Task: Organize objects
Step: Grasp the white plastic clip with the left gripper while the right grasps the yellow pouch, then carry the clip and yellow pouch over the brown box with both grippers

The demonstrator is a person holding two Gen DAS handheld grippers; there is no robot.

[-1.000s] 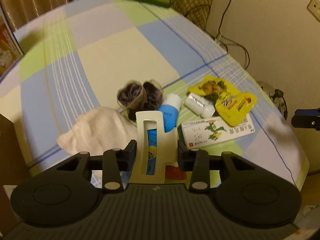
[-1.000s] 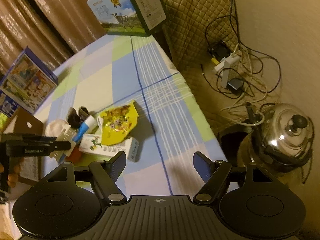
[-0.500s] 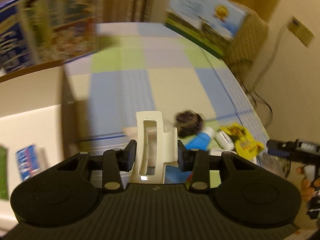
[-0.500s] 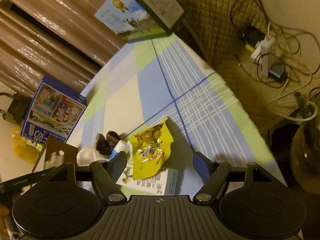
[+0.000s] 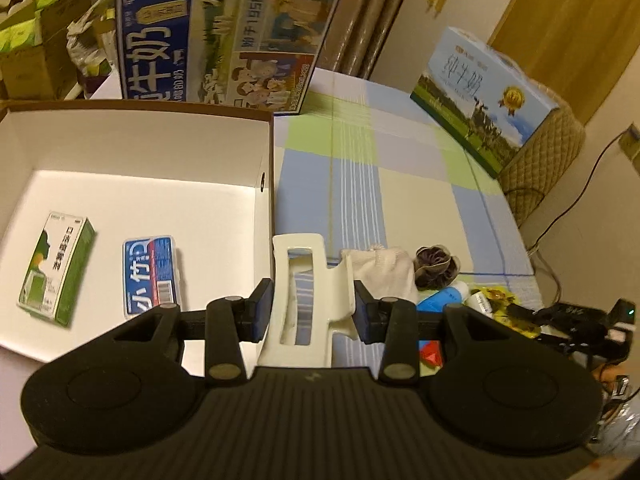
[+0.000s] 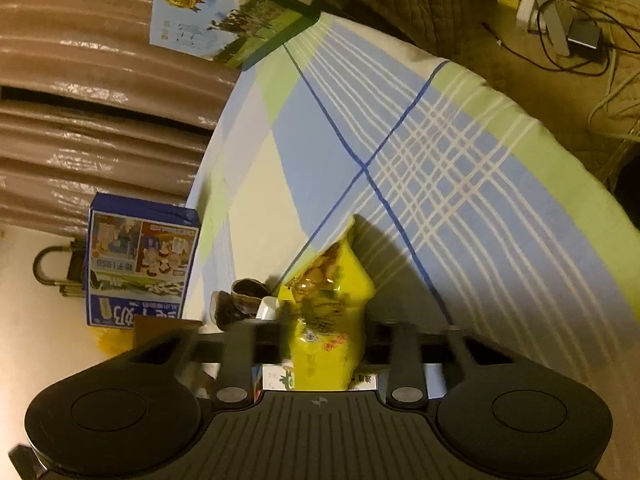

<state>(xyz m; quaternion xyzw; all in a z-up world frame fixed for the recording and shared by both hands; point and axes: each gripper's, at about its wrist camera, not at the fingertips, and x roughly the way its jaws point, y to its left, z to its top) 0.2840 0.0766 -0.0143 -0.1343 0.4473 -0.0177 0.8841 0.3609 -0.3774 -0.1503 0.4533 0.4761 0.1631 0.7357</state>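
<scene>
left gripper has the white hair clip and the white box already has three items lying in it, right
Not quite. The left wrist view shows the left gripper clamped on the white hair clip, but the white box holds only two items: a green carton and a blue packet.

white medicine box (image 6: 320,380) mostly hidden, left finger (image 6: 236,356) motion-blurred

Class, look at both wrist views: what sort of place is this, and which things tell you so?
Probably a room in a home, used partly for storage. A checked cloth covers the table, milk cartons stand at its far edge beside curtains, and a power strip with tangled cables lies on the floor.
</scene>
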